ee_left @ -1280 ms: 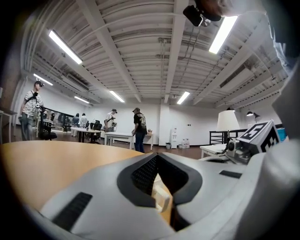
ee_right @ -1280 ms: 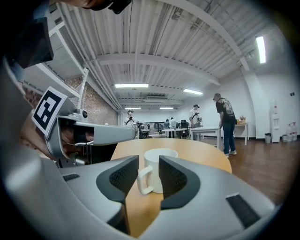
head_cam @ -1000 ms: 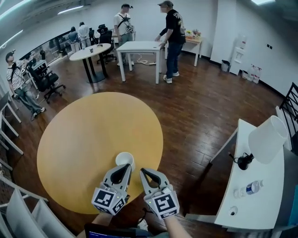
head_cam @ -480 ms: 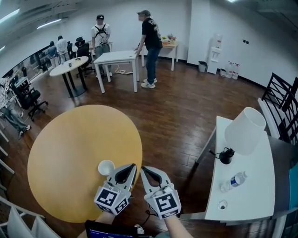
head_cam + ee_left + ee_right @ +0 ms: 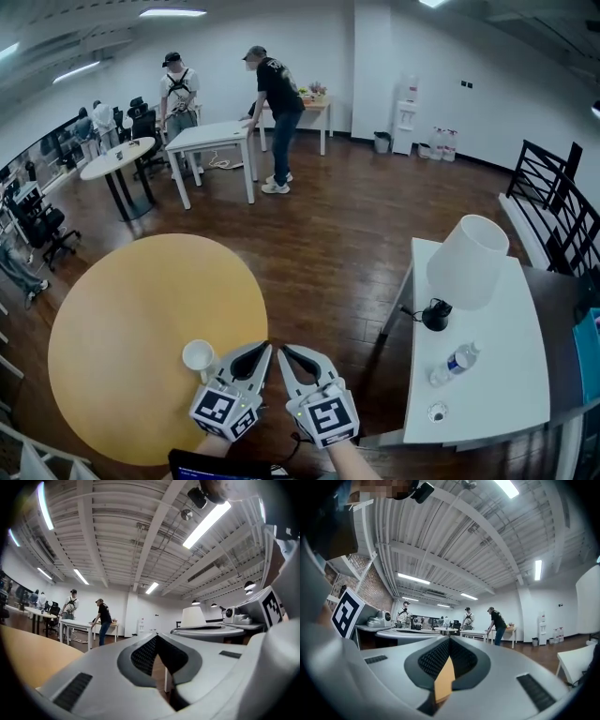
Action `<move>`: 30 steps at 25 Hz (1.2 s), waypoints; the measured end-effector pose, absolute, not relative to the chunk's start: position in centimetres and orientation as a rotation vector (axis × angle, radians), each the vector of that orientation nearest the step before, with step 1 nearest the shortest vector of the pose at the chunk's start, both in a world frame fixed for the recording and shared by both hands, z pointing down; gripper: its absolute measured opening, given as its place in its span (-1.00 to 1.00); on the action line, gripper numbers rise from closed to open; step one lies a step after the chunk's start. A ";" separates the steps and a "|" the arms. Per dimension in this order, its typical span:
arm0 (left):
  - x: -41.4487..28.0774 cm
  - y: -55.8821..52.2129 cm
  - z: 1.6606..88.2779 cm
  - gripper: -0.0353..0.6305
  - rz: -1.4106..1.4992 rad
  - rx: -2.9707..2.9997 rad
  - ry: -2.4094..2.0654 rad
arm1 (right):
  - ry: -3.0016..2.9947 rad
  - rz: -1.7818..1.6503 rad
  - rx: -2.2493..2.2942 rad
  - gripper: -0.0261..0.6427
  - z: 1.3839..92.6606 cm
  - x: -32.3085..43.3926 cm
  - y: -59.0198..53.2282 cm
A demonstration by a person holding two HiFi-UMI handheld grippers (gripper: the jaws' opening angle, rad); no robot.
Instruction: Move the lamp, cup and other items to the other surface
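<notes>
The cup [image 5: 198,355] is sitting on the round desk [image 5: 122,319] just left of our fingers [image 5: 225,360], the lamp [image 5: 466,261] standing well to their right. We are holding the left gripper [image 5: 265,348] and right gripper [image 5: 282,351] with fingers pressed together, empty.

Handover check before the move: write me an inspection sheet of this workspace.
Surface: round yellow table at left; white table at right.
Job's things: white cup on the yellow table; lamp, water bottle and small round item on the white table.
Clutter: nothing seen.
Grippers: left gripper and right gripper shut, empty, near the cup.
Cables: thin dark cord at the lamp's base.
Surroundings: wood floor; a person leaning on a far white table, another person behind.
</notes>
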State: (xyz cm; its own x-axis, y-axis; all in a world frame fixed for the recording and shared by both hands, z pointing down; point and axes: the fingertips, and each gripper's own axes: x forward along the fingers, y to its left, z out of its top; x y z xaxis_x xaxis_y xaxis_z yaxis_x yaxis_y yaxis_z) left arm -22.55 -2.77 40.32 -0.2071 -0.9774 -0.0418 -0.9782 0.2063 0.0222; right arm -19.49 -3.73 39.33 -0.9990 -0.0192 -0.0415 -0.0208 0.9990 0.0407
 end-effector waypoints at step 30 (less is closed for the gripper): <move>2.8 -21.9 41.2 -0.86 0.072 -2.518 1.849 | 2.951 0.110 -1.058 -0.76 41.1 9.4 -22.9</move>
